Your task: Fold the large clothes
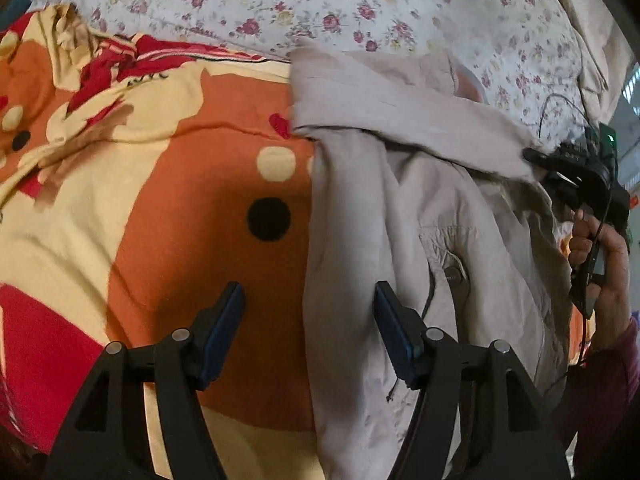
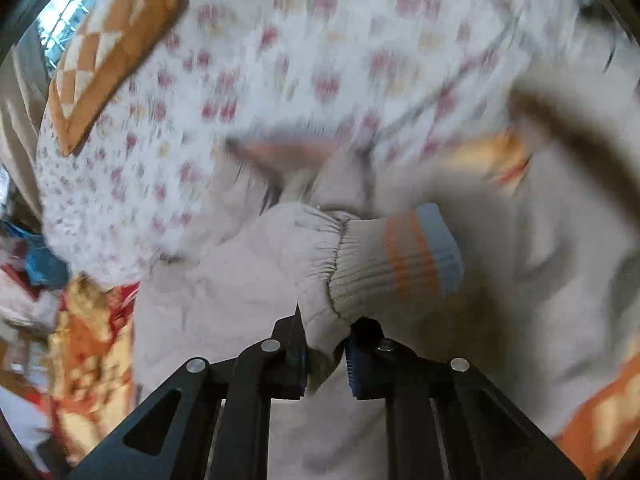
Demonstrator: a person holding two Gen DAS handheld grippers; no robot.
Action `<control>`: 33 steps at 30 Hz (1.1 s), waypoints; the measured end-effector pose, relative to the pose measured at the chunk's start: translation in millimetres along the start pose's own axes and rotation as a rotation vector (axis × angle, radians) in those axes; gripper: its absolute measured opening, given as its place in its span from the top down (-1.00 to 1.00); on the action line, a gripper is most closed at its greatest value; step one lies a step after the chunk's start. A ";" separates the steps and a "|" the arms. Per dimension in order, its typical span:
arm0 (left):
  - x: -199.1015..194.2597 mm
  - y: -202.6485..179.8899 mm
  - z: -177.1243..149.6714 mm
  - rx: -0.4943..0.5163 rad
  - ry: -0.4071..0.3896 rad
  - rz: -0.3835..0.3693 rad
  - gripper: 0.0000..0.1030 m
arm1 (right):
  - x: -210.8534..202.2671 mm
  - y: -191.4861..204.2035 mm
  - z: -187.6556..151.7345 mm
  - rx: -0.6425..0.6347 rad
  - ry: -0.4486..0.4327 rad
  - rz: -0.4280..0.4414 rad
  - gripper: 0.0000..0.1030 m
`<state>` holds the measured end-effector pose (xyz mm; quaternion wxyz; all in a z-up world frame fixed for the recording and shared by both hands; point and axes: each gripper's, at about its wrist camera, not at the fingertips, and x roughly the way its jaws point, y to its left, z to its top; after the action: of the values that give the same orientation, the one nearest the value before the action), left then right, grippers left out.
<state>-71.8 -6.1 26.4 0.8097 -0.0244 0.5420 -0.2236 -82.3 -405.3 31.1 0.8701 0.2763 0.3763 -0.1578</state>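
Observation:
A beige jacket (image 1: 420, 232) lies crumpled on the bed, right of centre in the left wrist view. One sleeve (image 1: 400, 112) stretches across it to the right. My left gripper (image 1: 309, 296) hovers open over the jacket's left edge; its pads press on nothing. My right gripper (image 1: 560, 168) holds the far end of that sleeve. In the blurred right wrist view, the right gripper (image 2: 326, 336) is shut on the sleeve fabric just behind the ribbed cuff (image 2: 400, 260), which has orange and blue stripes.
An orange, cream and red bedspread (image 1: 180, 200) covers the bed left of the jacket. A white floral quilt (image 1: 320, 8) is piled behind it. An orange checked pillow (image 2: 112, 48) lies on the quilt. A person's hand (image 1: 600, 248) grips the right tool.

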 end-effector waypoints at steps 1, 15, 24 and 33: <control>1.6 0.4 -0.1 -0.010 -0.003 0.000 -0.26 | 2.6 -3.4 4.0 -0.014 -0.005 -0.018 0.74; 4.3 -3.1 4.6 -0.004 -0.017 0.010 0.87 | -2.7 -12.1 -20.5 -0.117 0.245 -0.016 -0.21; -19.0 17.3 -14.0 -0.015 -0.044 0.029 0.99 | -105.9 -64.0 -55.1 -0.176 0.150 -0.105 -0.59; -38.7 -2.7 -42.4 -0.046 -0.031 -0.055 -0.17 | -93.4 -94.2 -107.2 -0.136 0.297 -0.022 -0.54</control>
<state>-122.5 15.1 43.3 0.8108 -0.0612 0.5336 -0.2327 -250.9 -409.9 5.9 0.8199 0.2327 0.5136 -0.0990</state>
